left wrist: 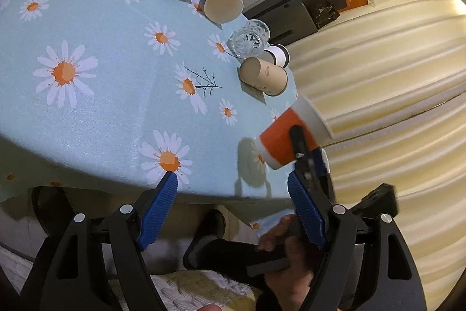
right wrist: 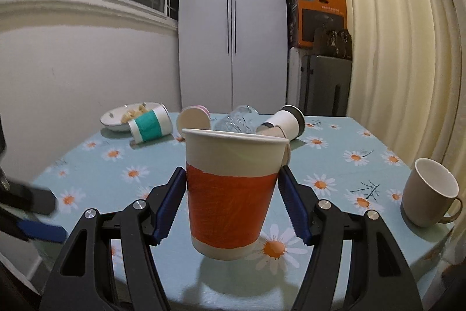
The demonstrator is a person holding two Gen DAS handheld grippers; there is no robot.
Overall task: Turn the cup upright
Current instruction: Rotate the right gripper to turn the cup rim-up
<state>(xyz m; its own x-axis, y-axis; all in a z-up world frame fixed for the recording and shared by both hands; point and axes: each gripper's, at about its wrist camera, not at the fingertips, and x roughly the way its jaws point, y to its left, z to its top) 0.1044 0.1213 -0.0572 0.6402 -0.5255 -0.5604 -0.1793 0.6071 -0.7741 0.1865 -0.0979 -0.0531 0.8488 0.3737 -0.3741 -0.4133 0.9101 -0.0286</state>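
Note:
An orange and white paper cup [right wrist: 230,194] stands mouth up between the blue pads of my right gripper [right wrist: 231,179], its base just above or on the daisy tablecloth [right wrist: 335,162]. The pads press its sides. In the left wrist view the same cup [left wrist: 288,142] shows at the table's near edge with a right gripper finger [left wrist: 300,147] on it. My left gripper [left wrist: 231,179] is open and empty, to the left of the cup over the table's edge.
Several cups lie on their sides at the table's far end: a teal one [right wrist: 150,126], a pink one [right wrist: 193,120], a brown one [left wrist: 263,76], a white one [right wrist: 287,121], plus a glass [right wrist: 237,120]. A plate of food [right wrist: 122,115] and a beige mug [right wrist: 431,191] stand there too.

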